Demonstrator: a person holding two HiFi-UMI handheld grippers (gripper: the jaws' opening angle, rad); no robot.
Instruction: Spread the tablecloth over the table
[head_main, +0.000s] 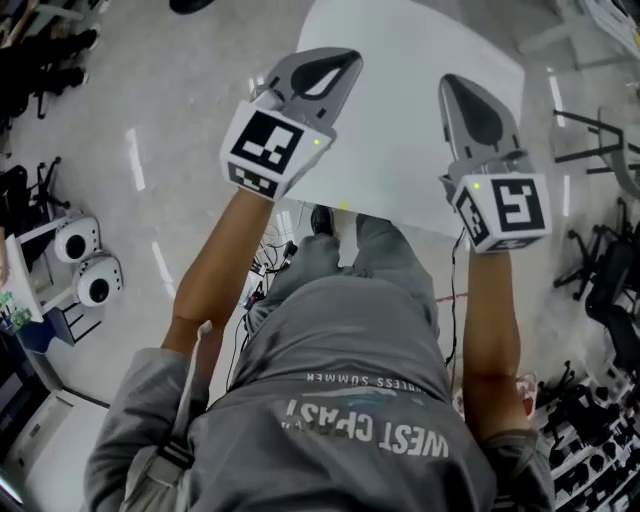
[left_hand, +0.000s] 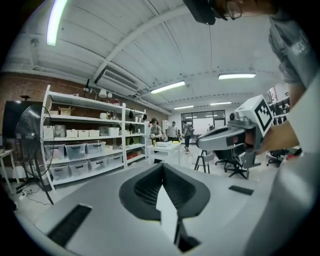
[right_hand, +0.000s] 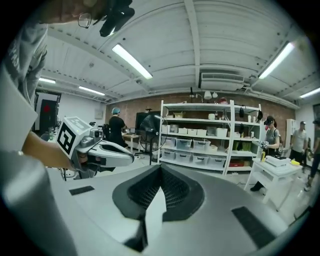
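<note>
1. Left tongs (head_main: 335, 65) are closed tight, pinching a thin edge of the tablecloth (head_main: 400, 120). Right tongs (head_main: 460, 95) are clamped on the same edge further along.
2. The cloth is held in the air, stretched flat between the two grips, with only floor (head_main: 180, 150) around it.
3. I see no worktop; it may be behind the sheet.
4. My read: gripping is done. Laying the cloth out, lowering and smoothing it all remain.
</note>
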